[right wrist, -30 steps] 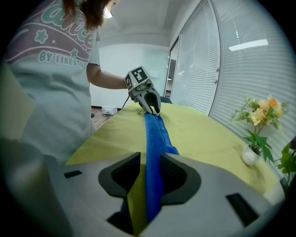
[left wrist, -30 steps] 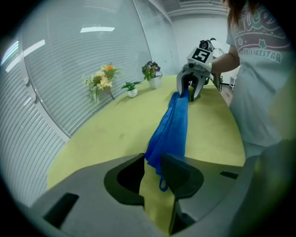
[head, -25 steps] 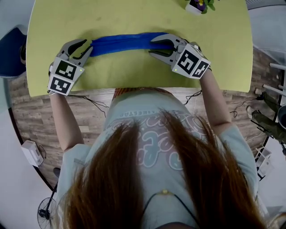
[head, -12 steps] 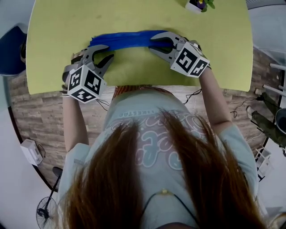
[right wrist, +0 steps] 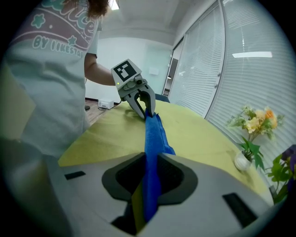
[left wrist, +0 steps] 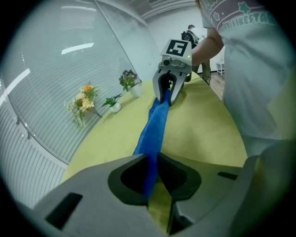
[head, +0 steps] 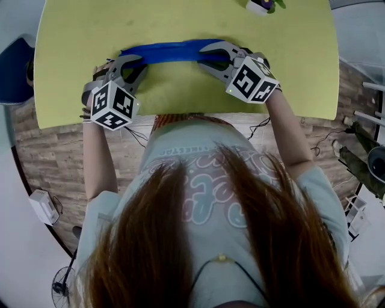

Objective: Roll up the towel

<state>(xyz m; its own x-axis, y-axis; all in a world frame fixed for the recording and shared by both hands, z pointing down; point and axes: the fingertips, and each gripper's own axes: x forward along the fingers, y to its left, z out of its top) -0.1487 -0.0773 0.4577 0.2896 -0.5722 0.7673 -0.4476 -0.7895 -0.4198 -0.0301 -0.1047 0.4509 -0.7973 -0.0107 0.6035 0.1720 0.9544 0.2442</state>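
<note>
Along the far side of the yellow surface (head: 289,78) the blue towel (head: 171,52) lies stretched left to right as a narrow band. I judge rolling hasn't started; next I must turn both ends evenly together. My left claw (head: 133,60) and right claw (head: 209,53) have just been closing, and each now pinches one end.

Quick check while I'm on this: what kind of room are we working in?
Most likely an office or meeting room: a large yellow-green table, glass walls with slatted blinds, small vases of flowers along the table's far edge, and wood-look flooring.
</note>
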